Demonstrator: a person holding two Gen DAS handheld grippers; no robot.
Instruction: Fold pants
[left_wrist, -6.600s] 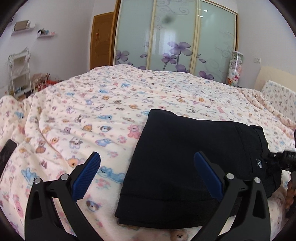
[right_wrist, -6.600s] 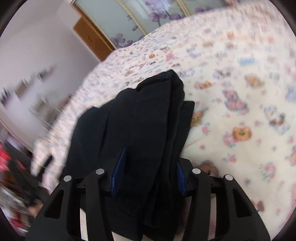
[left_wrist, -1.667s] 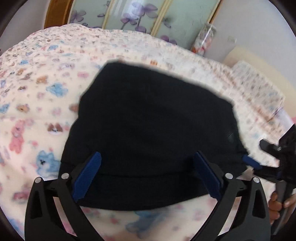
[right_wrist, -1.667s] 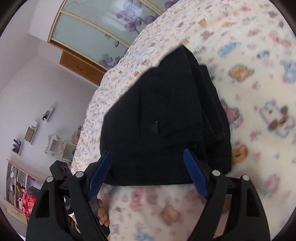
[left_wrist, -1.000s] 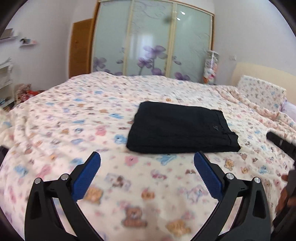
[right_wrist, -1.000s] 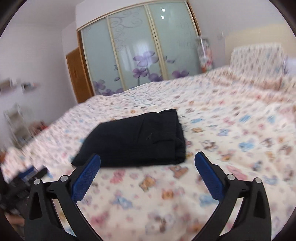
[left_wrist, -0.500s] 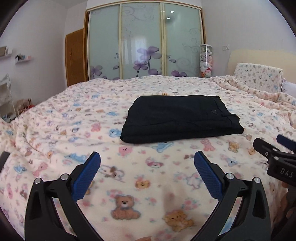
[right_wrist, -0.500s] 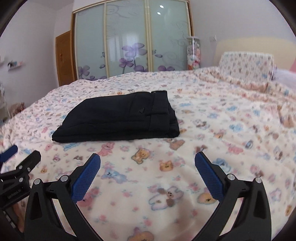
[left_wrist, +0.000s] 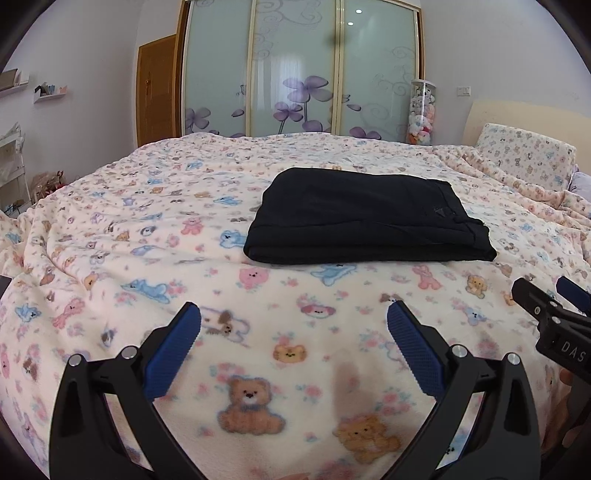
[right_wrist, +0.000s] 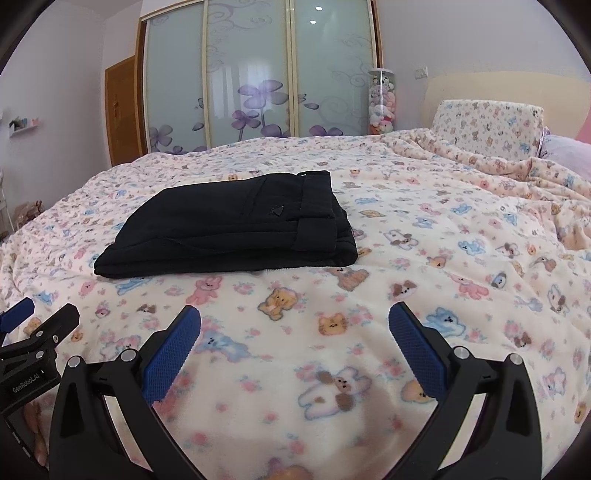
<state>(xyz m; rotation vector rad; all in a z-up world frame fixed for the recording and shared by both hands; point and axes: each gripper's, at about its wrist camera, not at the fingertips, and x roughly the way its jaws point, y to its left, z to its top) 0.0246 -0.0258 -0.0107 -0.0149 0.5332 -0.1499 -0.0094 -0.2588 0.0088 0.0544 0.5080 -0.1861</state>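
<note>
Black pants (left_wrist: 365, 216) lie folded into a compact rectangle near the middle of the bed (left_wrist: 110, 229), on the teddy-print blanket, waistband end toward the pillow (left_wrist: 524, 155) side. In the right wrist view the stacked layers show at the near edge and the small logo tab faces up. Edges look squared, no leg hanging out that I can see.

My left tool (left_wrist: 293, 332) is spread wide, blue pads (left_wrist: 173, 349) empty, hovering over bare blanket well apart from the pants. Right tool (right_wrist: 295, 332) same: spread, holding nothing, also well short of the garment. Each tool shows at the edge of the other's view, side by side.

My read: the folding is done and this is the pull-back step. Task looks complete or nearly so. If anything is left, it would be a light press on the top layer to flatten it, or a nudge at the waistband corner where the layers bulge a bit. That would call for coming in low and slow with pads spread so I don't drag the stack apart. Otherwise nothing to grab.
</note>
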